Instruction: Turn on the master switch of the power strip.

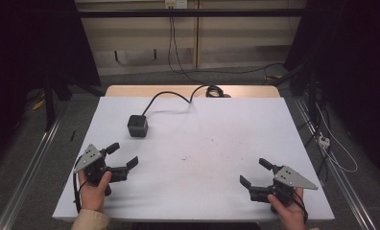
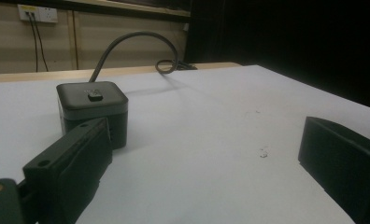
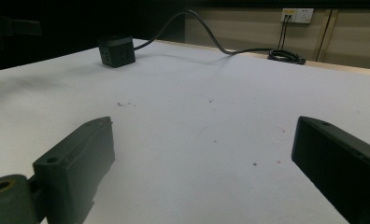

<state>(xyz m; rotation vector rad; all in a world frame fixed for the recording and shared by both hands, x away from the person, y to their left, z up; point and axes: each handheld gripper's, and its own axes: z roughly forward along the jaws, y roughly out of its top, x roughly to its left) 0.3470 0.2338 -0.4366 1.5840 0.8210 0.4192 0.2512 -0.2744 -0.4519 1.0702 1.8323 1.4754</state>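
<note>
White table (image 1: 202, 158), cube (image 1: 137, 125) beyond left gripper (image 1: 123, 155)

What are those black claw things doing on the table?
A person holds a gripper in each hand, resting near the front edge of the white table. The left gripper and the right gripper both have their jaws open, with nothing between them. The closest thing is a black cube with a cable, standing untouched beyond the left gripper.

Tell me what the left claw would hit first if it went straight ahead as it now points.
Probably the black cube: it sits just beyond the left claw, though nearer one finger than centred, so it might only be clipped.
</note>
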